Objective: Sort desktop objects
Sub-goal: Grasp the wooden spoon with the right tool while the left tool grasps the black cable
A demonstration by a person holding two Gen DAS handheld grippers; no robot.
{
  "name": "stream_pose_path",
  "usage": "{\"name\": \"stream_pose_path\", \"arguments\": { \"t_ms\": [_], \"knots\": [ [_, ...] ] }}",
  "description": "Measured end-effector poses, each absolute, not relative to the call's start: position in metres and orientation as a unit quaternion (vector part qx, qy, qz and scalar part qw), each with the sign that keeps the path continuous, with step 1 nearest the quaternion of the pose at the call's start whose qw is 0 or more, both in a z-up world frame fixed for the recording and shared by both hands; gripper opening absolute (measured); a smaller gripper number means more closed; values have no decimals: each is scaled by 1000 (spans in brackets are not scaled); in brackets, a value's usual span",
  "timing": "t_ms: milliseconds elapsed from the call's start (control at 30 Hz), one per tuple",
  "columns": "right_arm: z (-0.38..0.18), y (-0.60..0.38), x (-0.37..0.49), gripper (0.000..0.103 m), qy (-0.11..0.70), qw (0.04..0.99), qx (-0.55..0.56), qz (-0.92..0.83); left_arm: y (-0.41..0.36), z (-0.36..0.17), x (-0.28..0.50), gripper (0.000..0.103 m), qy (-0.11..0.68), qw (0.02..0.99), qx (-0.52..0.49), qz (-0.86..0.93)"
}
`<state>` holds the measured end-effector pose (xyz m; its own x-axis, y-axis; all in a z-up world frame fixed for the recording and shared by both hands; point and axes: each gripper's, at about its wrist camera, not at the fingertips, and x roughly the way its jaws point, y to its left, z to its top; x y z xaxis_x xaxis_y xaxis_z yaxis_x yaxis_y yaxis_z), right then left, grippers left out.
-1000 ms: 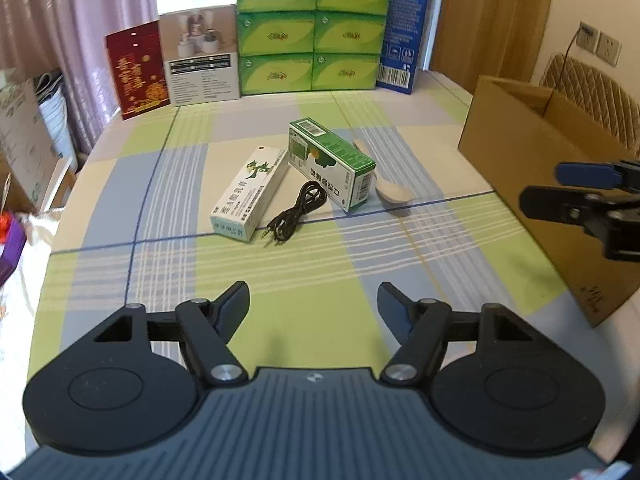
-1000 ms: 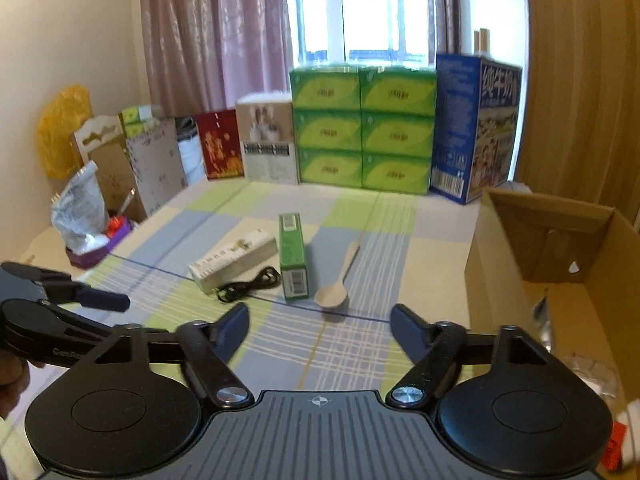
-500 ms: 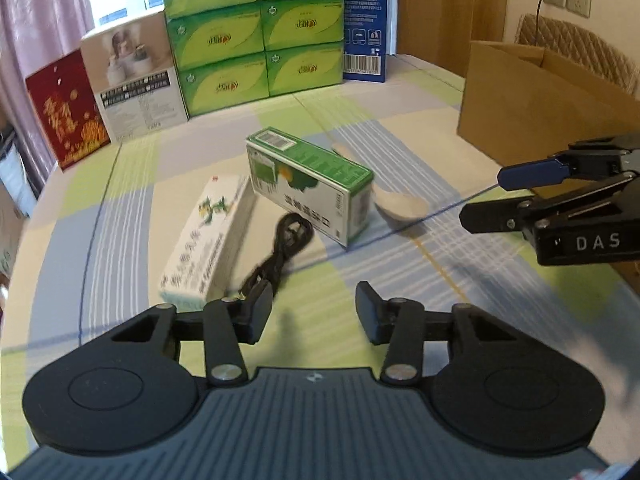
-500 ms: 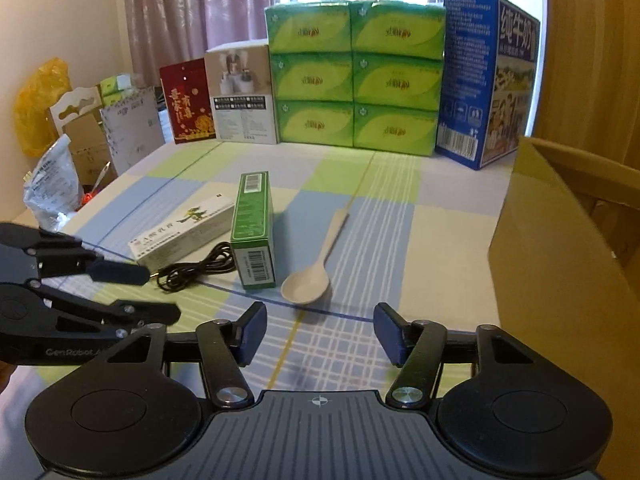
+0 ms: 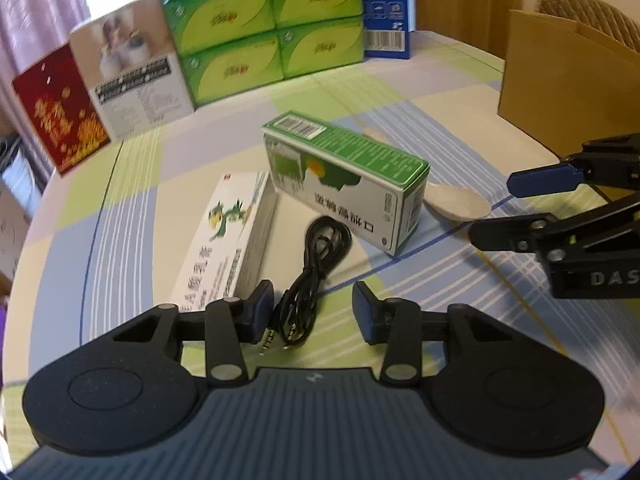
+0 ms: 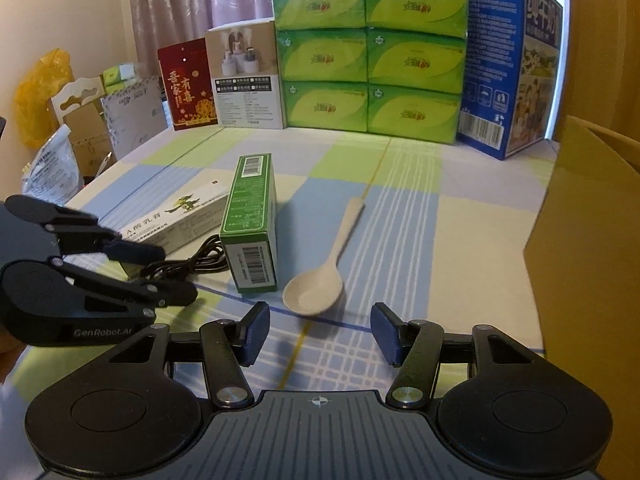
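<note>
1. Your coiled black cable [image 5: 316,276] lies at frame centre, its plugs between your left gripper [image 5: 313,312] fingers, which gape wide and hold nothing.
2. Your right gripper [image 6: 318,334], equally spread and empty, faces the pale spoon [image 6: 320,280] beside the green carton [image 6: 252,220].
3. The white box [image 5: 228,240] lies left of the cable.

green box [image 6: 252,224] on edge, white box [image 5: 228,240] flat beside, black cable [image 5: 316,268] coiled betw., beige spoon [image 6: 320,284] bowl-up

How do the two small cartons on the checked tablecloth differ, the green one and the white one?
The green carton stands on its long narrow edge; the white carton lies flat. The green carton shows barcodes; the white carton shows a green dragon picture. The green one is nearer the pale spoon. Both are long, closed and ungripped.
</note>
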<state>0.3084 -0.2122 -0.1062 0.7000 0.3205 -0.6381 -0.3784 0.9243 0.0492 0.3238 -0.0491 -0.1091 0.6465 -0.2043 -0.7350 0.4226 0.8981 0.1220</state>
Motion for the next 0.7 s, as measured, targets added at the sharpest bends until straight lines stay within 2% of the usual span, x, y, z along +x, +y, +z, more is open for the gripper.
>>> {"name": "stream_pose_path", "arguments": {
  "t_ms": [33, 133, 167, 433, 567, 700],
  "knots": [
    [-108, -210, 311, 54, 336, 922, -46, 190, -47, -109, 324, 36, 390, 895, 127, -174],
    [-111, -202, 318, 50, 333, 923, -55, 186, -43, -107, 327, 22, 405, 895, 87, -169],
    [-113, -200, 321, 48, 334, 923, -55, 183, -44, -106, 327, 20, 407, 895, 83, -164],
    [-120, -197, 332, 40, 346, 924, -32, 160, -41, -107, 328, 21, 409, 899, 59, -148],
    [-119, -199, 333, 31, 346, 925, -28, 155, -40, -106, 329, 21, 406, 902, 44, -141],
    [-118, -202, 330, 30, 347, 926, -33, 147, -42, -106, 330, 21, 408, 900, 46, -142]
  ]
}}
